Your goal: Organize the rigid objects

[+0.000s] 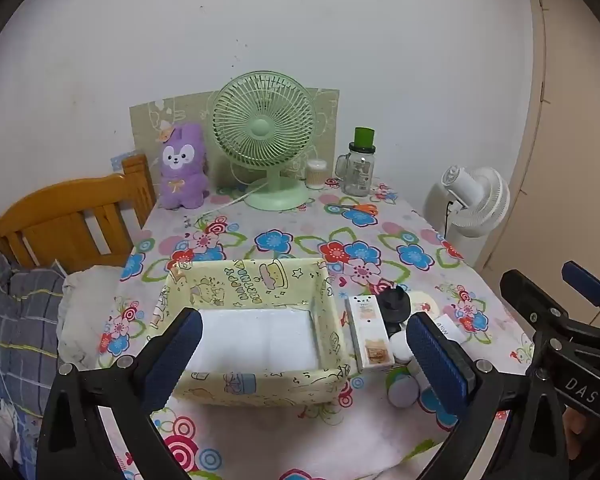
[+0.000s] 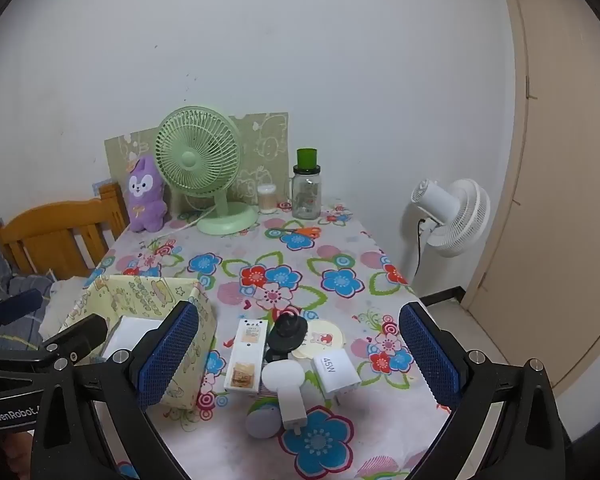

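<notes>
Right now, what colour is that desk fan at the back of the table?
The desk fan is pale mint green all over, clearest in the left wrist view.

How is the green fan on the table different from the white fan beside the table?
The green fan stands on the table and faces the camera; the white fan stands off the table, by the door, and shows its back. The green fan has a white cord, the white fan a black one. Both have round grilles.

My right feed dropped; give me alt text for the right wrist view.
Open right claw hovers over small items beside a yellow fabric bin: a long white box, 45W charger and black round piece on the floral tablecloth.
</notes>
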A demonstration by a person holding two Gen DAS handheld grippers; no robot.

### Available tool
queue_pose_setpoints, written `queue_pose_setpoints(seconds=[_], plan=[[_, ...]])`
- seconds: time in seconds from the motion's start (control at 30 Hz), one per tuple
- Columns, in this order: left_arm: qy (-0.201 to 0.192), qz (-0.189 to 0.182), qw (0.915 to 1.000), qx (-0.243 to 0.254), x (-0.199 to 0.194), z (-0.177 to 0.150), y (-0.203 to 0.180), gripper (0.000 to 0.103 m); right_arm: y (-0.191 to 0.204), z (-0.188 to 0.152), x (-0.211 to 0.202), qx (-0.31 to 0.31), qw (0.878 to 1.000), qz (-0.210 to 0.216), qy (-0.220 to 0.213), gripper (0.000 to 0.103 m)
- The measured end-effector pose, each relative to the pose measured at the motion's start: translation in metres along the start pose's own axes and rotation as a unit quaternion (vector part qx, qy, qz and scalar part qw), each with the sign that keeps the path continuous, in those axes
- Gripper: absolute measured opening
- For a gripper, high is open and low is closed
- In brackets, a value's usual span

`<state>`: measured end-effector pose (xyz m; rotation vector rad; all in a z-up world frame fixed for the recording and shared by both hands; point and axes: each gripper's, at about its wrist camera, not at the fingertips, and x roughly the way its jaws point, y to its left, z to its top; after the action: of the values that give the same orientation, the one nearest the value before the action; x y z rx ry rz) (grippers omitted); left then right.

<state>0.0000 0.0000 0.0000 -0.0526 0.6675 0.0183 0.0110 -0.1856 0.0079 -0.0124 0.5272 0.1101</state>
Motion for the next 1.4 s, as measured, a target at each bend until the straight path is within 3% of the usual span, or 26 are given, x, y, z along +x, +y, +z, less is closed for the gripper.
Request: queue_pose_setpoints(seconds=[0.2, 0.37, 0.63, 1.4], plan=[[-0.024, 0.013, 0.9996, 0.008, -0.003, -0.003, -0.009, 0.103, 0.001, -0.003, -0.001, 0.006, 1.0, 0.004, -0.005, 0.101], [-0.014, -0.01, 0.9998, -0.008, -0.003, 0.002, -0.006, 0.103, -0.002, 0.002, -0.002, 0.004, 1.0, 0.002, 0.001, 0.101], [-0.036, 0.022, 0.9991, 0.005, -0.003, -0.001, -0.006, 0.103, 0.0, 0.002, -0.003, -0.001, 1.0, -0.005, -0.005, 0.101], [-0.033, 0.021, 0.9992, 0.0, -0.003, 0.001, -0.007, 0.103, -0.002, 0.002, -0.003, 0.002, 1.0, -0.006, -0.001, 0.101]])
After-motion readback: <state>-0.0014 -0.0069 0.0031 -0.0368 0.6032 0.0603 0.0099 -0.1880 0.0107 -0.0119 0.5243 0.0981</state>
